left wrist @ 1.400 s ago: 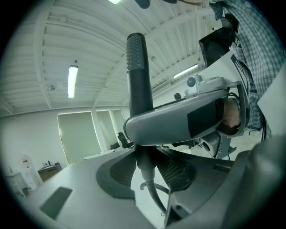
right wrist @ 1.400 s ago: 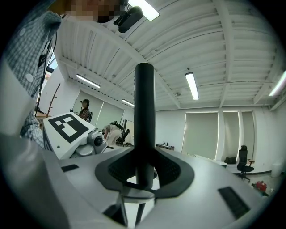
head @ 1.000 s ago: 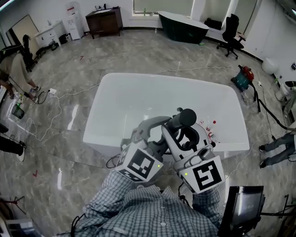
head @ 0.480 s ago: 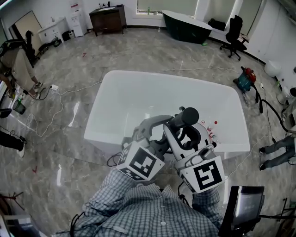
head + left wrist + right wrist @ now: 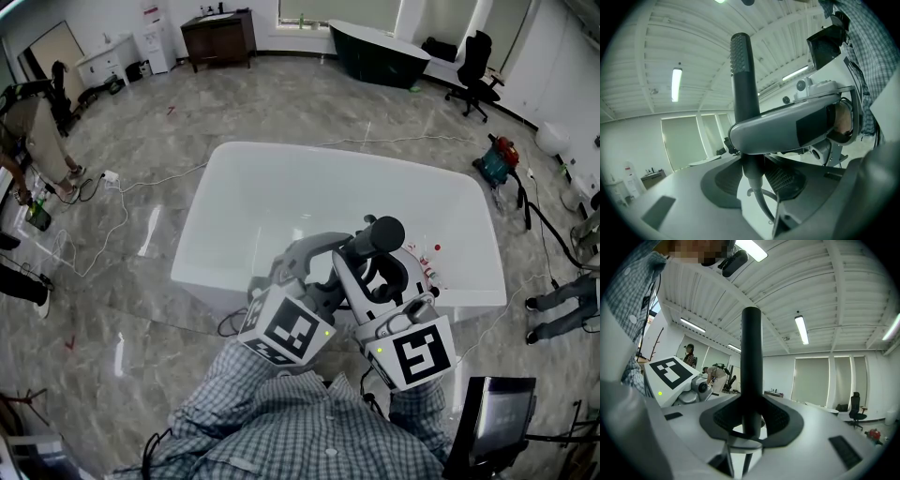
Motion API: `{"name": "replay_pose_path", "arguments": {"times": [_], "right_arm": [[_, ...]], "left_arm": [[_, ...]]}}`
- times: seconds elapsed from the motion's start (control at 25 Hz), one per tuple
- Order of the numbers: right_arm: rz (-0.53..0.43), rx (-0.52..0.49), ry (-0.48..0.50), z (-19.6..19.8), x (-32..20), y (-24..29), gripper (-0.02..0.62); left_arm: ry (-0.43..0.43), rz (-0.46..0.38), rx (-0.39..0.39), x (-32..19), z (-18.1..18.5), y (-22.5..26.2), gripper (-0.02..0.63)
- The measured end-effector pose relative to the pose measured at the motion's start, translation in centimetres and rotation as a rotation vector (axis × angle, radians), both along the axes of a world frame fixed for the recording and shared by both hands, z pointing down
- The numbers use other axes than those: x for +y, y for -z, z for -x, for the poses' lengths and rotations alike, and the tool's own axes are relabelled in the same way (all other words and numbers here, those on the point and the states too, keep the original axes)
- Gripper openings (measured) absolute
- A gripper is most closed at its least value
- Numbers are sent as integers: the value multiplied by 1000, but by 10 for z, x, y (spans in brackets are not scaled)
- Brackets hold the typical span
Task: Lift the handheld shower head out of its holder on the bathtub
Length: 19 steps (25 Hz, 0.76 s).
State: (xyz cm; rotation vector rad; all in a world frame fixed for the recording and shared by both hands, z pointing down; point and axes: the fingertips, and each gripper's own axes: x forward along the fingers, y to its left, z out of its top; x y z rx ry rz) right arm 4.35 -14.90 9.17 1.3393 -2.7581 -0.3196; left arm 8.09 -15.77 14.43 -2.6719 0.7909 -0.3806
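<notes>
The black handheld shower head (image 5: pixel 377 234) stands upright over the near rim of the white bathtub (image 5: pixel 234 155), with both grippers close to my chest. My right gripper (image 5: pixel 375 261) is shut on its handle; in the right gripper view the black handle (image 5: pixel 751 362) rises from between the pads of the right gripper (image 5: pixel 751 423). My left gripper (image 5: pixel 343 246) reaches in from the left. In the left gripper view its pads (image 5: pixel 723 186) flank the lower end of the shower head (image 5: pixel 743 79), and the grey hose (image 5: pixel 761 206) hangs below. The holder is hidden.
Small red and white fittings (image 5: pixel 429 264) sit on the tub's rim at right. A dark bathtub (image 5: pixel 375 54), an office chair (image 5: pixel 471 64) and a wooden cabinet (image 5: pixel 214 39) stand at the back. Cables (image 5: pixel 112 202) cross the floor at left; a vacuum (image 5: pixel 495 157) stands right.
Neither gripper nor the shower head has moved. The view shifted slightly, and the people at the left edge moved a little.
</notes>
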Motion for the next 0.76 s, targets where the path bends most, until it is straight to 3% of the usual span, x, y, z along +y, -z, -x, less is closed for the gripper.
{"name": "replay_pose_path", "arguments": {"times": [0.76], "right_arm": [[1,6,4,1,-1,-1,135]], "left_arm": [[2,2,3,-1,0,0,127]]}}
